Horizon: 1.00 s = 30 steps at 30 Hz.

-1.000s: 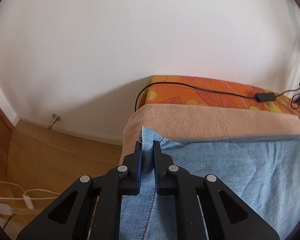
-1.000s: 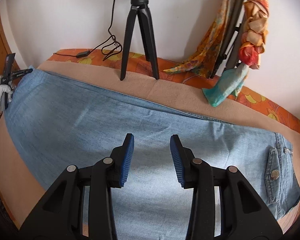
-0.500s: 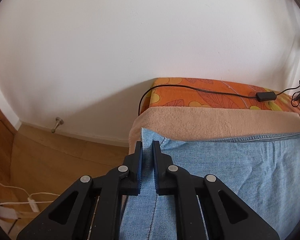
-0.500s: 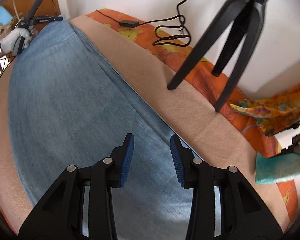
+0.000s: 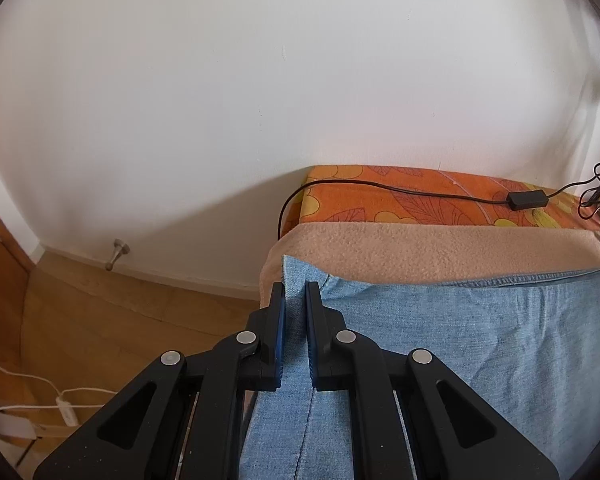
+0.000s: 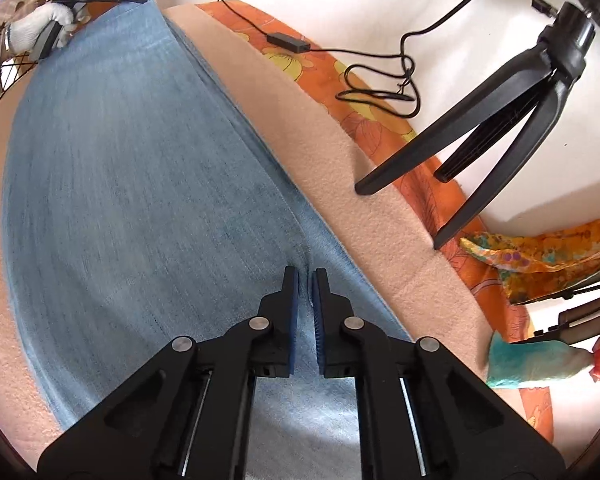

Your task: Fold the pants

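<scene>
Pants (image 6: 140, 184) of light blue denim, one pair, lie spread over a peach blanket (image 6: 340, 168) and fill the left and centre of the right wrist view; in the left wrist view they fill the lower right. At the far left of the left wrist view, a white cable (image 5: 32, 396) trails over the wooden floor. At lower centre, the left gripper (image 5: 295, 300) has its jaws drawn narrow, clamped on a raised corner of the pants at the blanket's edge. To the right, one black cord with an adapter (image 5: 526, 199) crosses an orange floral cover (image 5: 380, 204).

In the right wrist view, the upper left shows a white-gloved hand (image 6: 36, 28) holding the other gripper, whose side carries small white lettering too fine to read reliably. At lower centre, the right gripper (image 6: 305, 284) has its jaws nearly together, pinching a small ridge of denim near the pants' far edge. At the upper right, one black tripod (image 6: 500, 104) stands with three legs on the blanket and cover. At the right edge lie an orange patterned scarf (image 6: 540, 252) and a teal cloth (image 6: 532, 360).
</scene>
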Each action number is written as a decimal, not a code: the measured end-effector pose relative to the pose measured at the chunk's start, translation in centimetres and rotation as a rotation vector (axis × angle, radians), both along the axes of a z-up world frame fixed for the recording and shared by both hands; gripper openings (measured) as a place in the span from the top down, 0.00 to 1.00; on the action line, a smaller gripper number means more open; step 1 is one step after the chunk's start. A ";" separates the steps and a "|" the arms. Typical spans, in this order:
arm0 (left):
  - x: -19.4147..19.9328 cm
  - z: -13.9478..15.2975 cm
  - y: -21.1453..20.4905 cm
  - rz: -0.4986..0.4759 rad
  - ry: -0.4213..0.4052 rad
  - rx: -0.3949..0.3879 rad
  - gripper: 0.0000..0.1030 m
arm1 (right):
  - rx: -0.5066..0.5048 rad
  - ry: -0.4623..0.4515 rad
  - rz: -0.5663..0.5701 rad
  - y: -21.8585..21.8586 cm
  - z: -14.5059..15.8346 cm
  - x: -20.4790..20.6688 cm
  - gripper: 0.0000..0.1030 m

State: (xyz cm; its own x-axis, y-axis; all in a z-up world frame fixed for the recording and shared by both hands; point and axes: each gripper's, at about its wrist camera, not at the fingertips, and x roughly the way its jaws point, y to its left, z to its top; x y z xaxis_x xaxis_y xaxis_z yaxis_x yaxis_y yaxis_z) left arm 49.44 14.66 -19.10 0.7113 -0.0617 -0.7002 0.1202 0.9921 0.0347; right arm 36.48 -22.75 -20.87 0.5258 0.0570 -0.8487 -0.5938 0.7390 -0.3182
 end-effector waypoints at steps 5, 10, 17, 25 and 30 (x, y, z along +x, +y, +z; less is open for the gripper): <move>0.6 -0.6 -0.1 0.011 0.014 0.014 0.92 | -0.043 -0.010 -0.028 0.3 -1.0 2.3 0.94; 1.1 -1.5 0.2 0.019 0.059 0.009 0.88 | -0.046 0.013 -0.037 0.3 -2.3 2.9 0.93; -0.5 0.6 3.2 0.049 0.080 -0.037 0.78 | -0.039 -0.015 -0.091 0.3 -1.5 2.1 0.77; -8.7 2.7 8.8 0.115 0.083 -0.246 0.60 | 0.116 -0.069 -0.134 1.6 1.7 -2.3 0.59; -14.5 1.7 9.6 0.139 0.121 -0.413 0.55 | 0.259 -0.050 -0.118 4.0 3.0 -5.8 0.54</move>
State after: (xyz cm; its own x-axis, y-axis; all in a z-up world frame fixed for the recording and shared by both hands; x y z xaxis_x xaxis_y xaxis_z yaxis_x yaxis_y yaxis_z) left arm 34.90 24.25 -17.43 0.6469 -0.2637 -0.7156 -0.0360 0.9267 -0.3740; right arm 30.69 -18.72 -17.85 0.5825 0.2041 -0.7868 -0.4872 0.8625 -0.1370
